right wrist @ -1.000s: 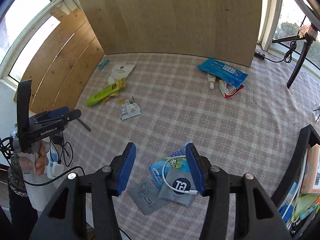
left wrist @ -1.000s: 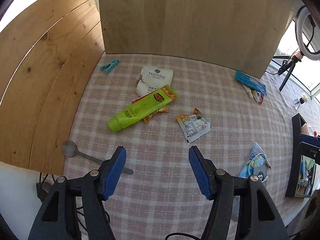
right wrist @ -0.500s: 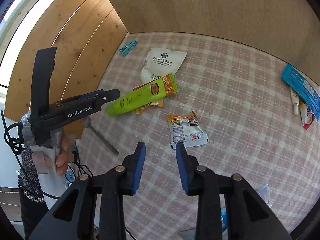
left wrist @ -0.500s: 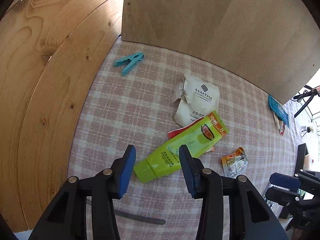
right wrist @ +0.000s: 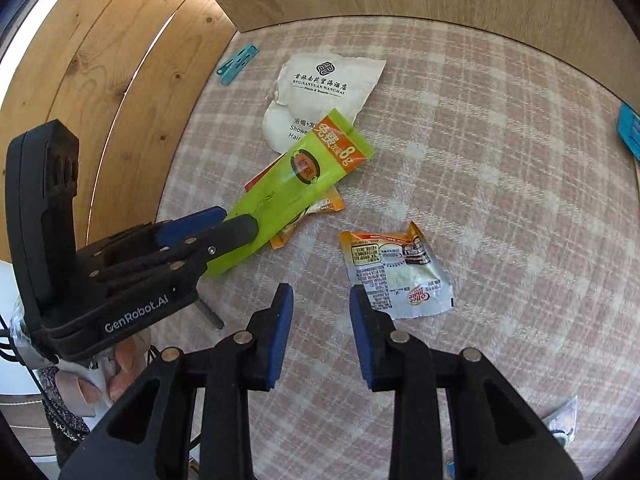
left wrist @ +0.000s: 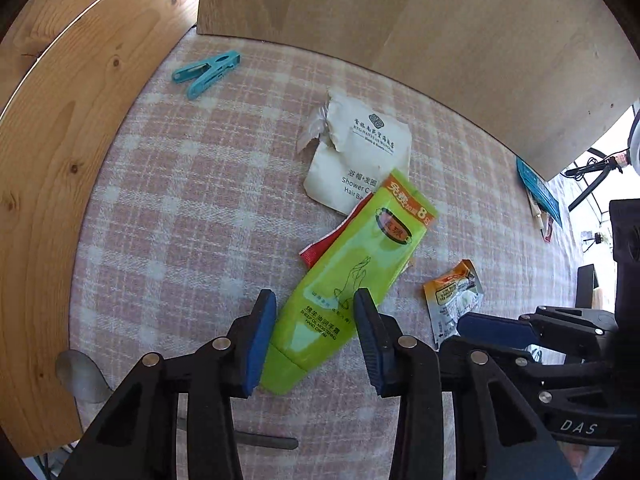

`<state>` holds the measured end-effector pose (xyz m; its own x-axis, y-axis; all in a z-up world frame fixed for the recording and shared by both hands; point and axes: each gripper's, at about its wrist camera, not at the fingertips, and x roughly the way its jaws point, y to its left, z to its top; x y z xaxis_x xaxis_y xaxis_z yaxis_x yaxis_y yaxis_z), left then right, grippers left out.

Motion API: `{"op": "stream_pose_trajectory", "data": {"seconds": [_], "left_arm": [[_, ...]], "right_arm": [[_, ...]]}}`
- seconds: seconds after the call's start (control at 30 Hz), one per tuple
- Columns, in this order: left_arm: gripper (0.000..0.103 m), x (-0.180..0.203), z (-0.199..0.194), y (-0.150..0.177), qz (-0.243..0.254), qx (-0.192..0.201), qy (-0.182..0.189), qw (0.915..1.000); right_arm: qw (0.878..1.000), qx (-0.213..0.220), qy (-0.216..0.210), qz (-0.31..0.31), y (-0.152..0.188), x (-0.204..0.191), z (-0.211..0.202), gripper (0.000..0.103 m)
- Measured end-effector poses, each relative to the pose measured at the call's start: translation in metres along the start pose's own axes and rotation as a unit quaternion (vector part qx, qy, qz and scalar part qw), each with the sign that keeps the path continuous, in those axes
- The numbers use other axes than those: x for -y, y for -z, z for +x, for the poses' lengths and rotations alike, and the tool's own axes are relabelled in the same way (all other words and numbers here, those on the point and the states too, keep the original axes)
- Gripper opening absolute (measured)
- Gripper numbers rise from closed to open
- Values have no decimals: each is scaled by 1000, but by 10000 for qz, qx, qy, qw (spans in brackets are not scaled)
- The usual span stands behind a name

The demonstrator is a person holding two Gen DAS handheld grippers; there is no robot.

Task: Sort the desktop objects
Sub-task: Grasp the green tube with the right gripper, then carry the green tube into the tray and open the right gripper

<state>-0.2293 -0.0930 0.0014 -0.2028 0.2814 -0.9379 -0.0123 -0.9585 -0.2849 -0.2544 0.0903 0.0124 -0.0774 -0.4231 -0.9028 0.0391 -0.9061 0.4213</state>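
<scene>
Closing around the green tube, your left gripper straddles its cap end on the checked tablecloth, pads not visibly pressing yet; the tube's far end overlaps a white sachet. Your right gripper hangs unclenched over bare cloth, nothing between its fingers; the silver coffee-creamer packet lies just beside its right finger.

The metal spoon lies mostly hidden behind the left gripper. Beneath the lime-green plastic tube, a red packet shows only its edge, print unreadable.
</scene>
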Motion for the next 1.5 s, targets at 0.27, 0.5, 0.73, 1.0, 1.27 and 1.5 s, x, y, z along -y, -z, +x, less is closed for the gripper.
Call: {"op": "stream_pose_trajectory", "data": {"seconds": [0.27, 0.5, 0.73, 1.0, 1.27, 1.5], "left_arm": [[35, 31, 8, 40, 249, -138, 289, 9992], [36, 32, 5, 45, 130, 10, 393, 9991], [36, 35, 4, 50, 90, 83, 473, 9988], [36, 43, -4, 63, -84, 165, 597, 9980], [35, 84, -27, 87, 21, 384, 635, 9972], [35, 144, -48, 102, 374, 546, 532, 9964]], "right_arm": [[9999, 27, -19, 112, 1, 7, 0, 29], [9998, -67, -161, 65, -5, -2, 16, 29], [9988, -311, -366, -59, -5, -10, 32, 25], [9990, -218, -360, -121, 13, -8, 17, 23], [9988, 14, -452, -188, 48, 2, -25, 23], [9979, 419, -469, -169, 85, 29, -81, 23]]}}
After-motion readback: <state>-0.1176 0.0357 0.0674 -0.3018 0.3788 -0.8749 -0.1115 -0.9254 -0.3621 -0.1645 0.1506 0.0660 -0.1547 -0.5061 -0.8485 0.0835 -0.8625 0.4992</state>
